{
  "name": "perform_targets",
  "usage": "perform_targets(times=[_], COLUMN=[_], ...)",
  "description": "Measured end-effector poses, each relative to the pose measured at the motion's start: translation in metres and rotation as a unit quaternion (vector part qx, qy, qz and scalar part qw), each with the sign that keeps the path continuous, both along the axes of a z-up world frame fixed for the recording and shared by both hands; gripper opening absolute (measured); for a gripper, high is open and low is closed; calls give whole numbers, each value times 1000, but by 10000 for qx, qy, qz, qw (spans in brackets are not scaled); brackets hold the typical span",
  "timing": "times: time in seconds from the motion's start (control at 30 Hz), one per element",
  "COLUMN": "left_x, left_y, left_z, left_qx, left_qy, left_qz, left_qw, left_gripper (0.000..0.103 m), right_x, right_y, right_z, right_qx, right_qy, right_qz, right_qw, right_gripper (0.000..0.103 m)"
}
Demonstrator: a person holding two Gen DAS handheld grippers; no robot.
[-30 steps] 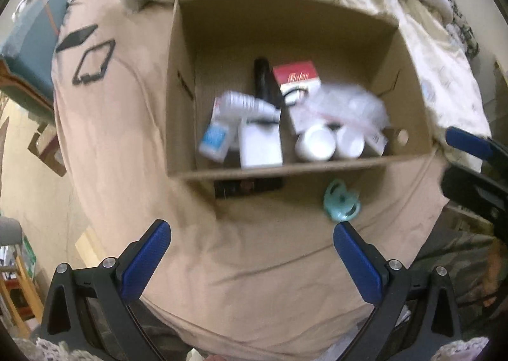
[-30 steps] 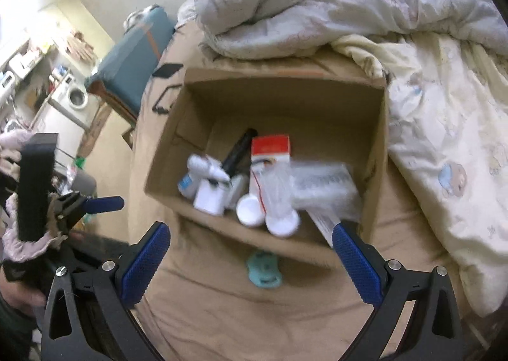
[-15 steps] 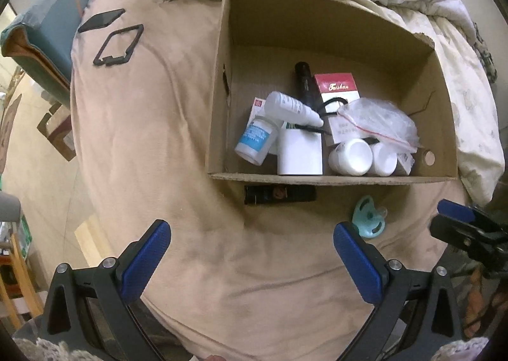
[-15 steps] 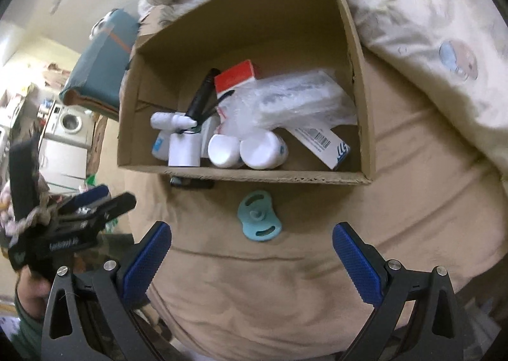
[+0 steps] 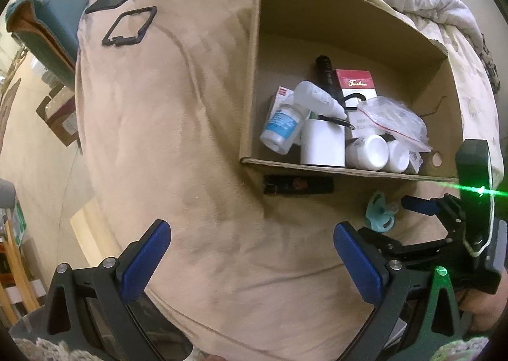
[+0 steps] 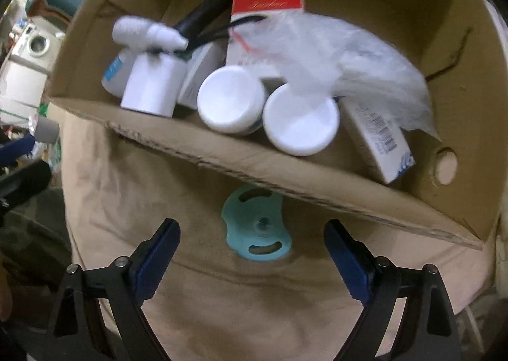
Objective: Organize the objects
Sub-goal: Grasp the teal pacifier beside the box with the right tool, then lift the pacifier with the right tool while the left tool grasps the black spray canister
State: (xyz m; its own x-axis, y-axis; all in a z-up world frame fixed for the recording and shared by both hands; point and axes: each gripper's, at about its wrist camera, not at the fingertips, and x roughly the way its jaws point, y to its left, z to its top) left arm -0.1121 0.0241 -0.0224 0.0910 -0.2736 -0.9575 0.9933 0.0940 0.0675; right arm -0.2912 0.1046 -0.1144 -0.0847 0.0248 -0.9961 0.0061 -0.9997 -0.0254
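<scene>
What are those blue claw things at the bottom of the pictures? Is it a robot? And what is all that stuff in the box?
It isn't a robot. A person holds a grabber tool in each hand, and each tool has a camera looking out along its two blue fingers. One picture is from the left gripper, the other from the right gripper. Both are open and hold nothing; the right one's fingers have just been closing a little. In front is a cardboard box on a tan blanket, filled with white jars, bottles, small cartons and a plastic bag. Outside the box lie a teal pacifier, between the right gripper's fingers but not squeezed, and a black tube.
</scene>
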Motion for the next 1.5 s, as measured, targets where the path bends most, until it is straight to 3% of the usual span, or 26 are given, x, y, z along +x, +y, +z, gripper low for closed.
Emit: perform_targets(times=[0.1, 0.2, 0.27, 0.33, 0.37, 0.6, 0.77, 0.87, 1.03, 1.2, 1.33, 1.5], left_x=[2, 2, 1, -1, -1, -9, -13, -21, -40, -54, -64, -69], left_y=[0, 0, 0, 0, 0, -5, -8, -10, -9, -13, -26, -50], left_z=[-1, -2, -1, -1, -2, -4, -7, -10, -23, -37, -48, -67], left_qx=[15, 31, 24, 18, 19, 56, 68, 33, 178, 243, 156, 89], left_qy=[8, -31, -39, -44, -54, -150, -284, -618, -938, -928, -1148, -1327], left_qz=[36, 37, 24, 13, 2, 7, -41, -192, -621, -1010, -980, -799], left_qw=[10000, 10000, 10000, 10000, 10000, 9999, 9996, 9979, 9935, 9903, 9884, 9879], left_gripper=[103, 103, 103, 103, 103, 103, 103, 103, 103, 103, 103, 103], right_x=[-1, -1, 1, 4, 5, 20, 46, 56, 39, 27, 28, 30], right_y=[-11, -15, -20, -25, -26, -31, -29, -26, 1, 41, 53, 69], right_z=[-8, -21, -24, -22, -20, 1, 50, 98, 164, 168, 180, 179], right_qx=[423, 521, 631, 624, 618, 247, -450, -725, -601, -893, -956, -924], right_qy=[-15, -199, -151, -90, -65, 166, 597, 1136, 2223, 2587, 2921, 2805], right_qz=[212, 306, 410, 515, 531, 591, 618, 754, 634, -117, -316, -522], right_qw=[9989, 9980, 9970, 9967, 9967, 9978, 9953, 9880, 9711, 9617, 9511, 9540], right_gripper=[97, 75, 72, 50, 44, 44, 44, 44, 44, 44, 44, 44])
